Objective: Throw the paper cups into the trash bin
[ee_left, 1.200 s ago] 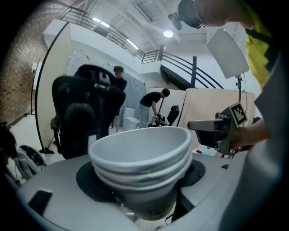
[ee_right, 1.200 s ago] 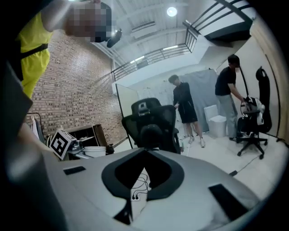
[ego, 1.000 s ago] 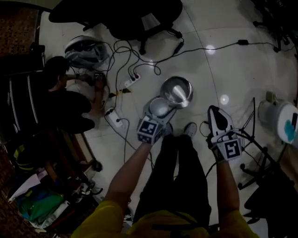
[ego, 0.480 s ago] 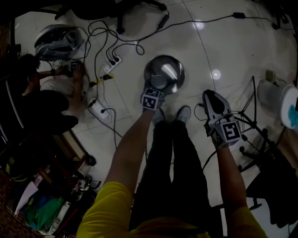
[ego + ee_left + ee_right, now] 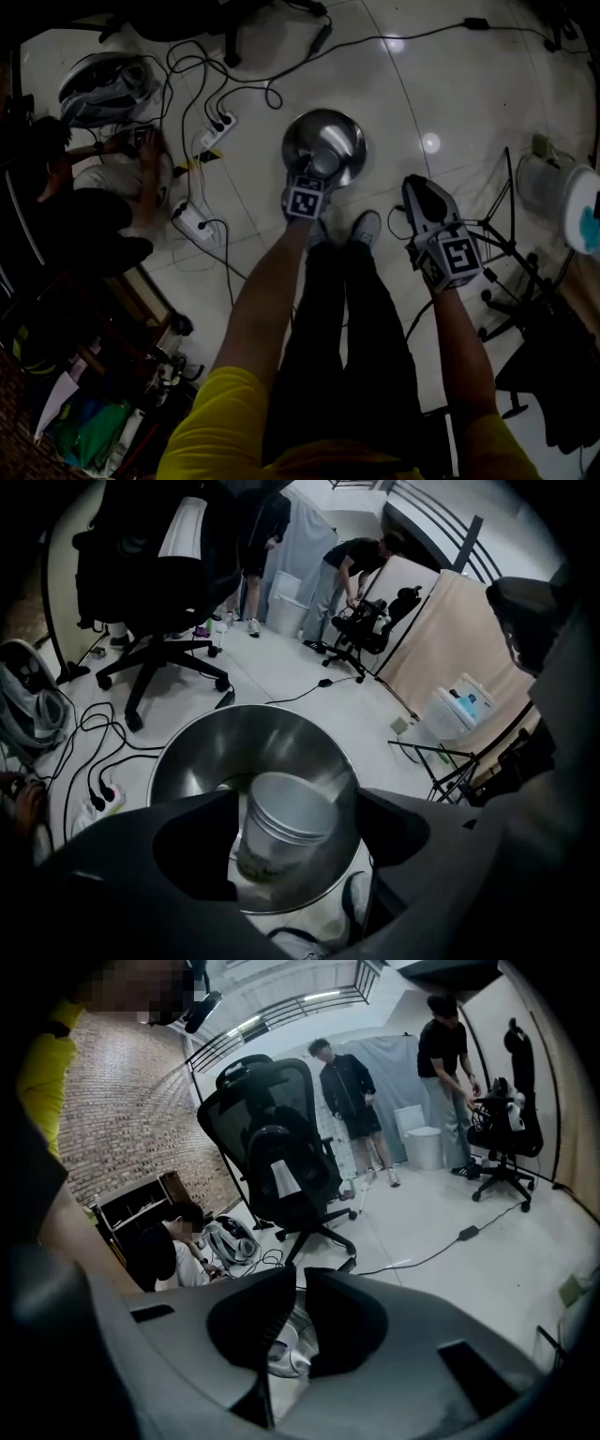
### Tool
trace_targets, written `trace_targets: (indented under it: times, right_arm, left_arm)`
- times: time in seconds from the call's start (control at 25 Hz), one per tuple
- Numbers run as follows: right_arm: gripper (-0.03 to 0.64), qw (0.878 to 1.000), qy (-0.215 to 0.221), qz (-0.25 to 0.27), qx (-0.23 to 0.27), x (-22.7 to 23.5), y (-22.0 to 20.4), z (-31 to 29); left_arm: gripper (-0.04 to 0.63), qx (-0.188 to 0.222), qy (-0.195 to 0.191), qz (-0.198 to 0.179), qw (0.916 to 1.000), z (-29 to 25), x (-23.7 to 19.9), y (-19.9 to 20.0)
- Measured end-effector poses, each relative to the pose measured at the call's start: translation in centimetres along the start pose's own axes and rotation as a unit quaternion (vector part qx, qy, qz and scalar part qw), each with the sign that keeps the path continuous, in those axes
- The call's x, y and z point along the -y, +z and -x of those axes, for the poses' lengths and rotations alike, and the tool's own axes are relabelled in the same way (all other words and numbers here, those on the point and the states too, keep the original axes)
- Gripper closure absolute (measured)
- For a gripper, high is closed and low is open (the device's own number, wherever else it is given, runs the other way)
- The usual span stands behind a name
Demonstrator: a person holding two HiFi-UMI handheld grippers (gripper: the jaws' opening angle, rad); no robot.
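Note:
A round steel trash bin stands on the tiled floor in front of the person's feet. My left gripper hangs over its near edge. In the left gripper view a white paper cup sits upright between the jaws of the left gripper, straight above the bin's mouth. The jaws are opening; the cup looks blurred and loose, with a small gap on its right side. My right gripper is held off to the right of the bin, over bare floor. Its jaws meet at the tips with nothing in them.
Cables and power strips sprawl on the floor left of the bin, beside a crouching person. A black stand and a white appliance are at the right. An office chair stands beyond the bin.
My left gripper has carried the cup forward, from the bin's near side to above its mouth. The right gripper has hardly moved.

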State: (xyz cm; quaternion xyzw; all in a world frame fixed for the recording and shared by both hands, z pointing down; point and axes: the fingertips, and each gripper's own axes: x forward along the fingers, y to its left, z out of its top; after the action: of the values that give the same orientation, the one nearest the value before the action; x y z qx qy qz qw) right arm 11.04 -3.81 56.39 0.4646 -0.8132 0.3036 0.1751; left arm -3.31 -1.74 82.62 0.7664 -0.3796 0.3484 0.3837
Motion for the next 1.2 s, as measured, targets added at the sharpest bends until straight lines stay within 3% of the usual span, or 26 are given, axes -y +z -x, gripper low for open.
trace_targets:
  times: [0.24,0.52,0.68,0.76,0.88,1.04,1.12,1.2]
  right_arm:
    - [0.578,1.0,-0.002,-0.014,0.003,-0.3,0.4,-0.4]
    - [0.554,1.0,0.006,-0.021,0.012,-1.7,1.9,-0.3]
    - [0.554,1.0,0.008,-0.019,0.022,-3.1,3.0,-0.2]
    - [0.554,0.999,0.013,-0.018,0.025,-3.9,3.5,-0.1]
    - [0.579,0.999,0.01,-0.014,0.029,-4.9,3.9,0.0]
    - [0.611,0.999,0.006,-0.023,0.026,-5.5,3.8,0.2]
    - [0.611,0.999,0.006,-0.019,0.026,-5.9,3.8,0.2]
    - [0.612,1.0,0.006,-0.021,0.021,-6.2,3.7,0.2]
  left_arm:
    - [0.207,0.027,0.009,0.031,0.9991,2.0,-1.0,1.0]
    - [0.207,0.133,-0.008,0.059,0.9893,11.8,0.9,5.7]
    - [0.207,0.205,-0.015,0.063,0.9766,19.3,3.5,9.5]
    - [0.209,0.25,-0.008,0.074,0.9655,23.4,4.5,11.8]
    - [0.264,0.297,0.004,0.098,0.9498,28.5,5.7,14.2]
    - [0.232,0.313,-0.005,0.121,0.9421,30.7,6.3,13.9]
    - [0.227,0.31,-0.01,0.123,0.9425,30.9,6.1,13.2]
    - [0.171,0.304,-0.017,0.123,0.9445,31.0,5.7,12.7]
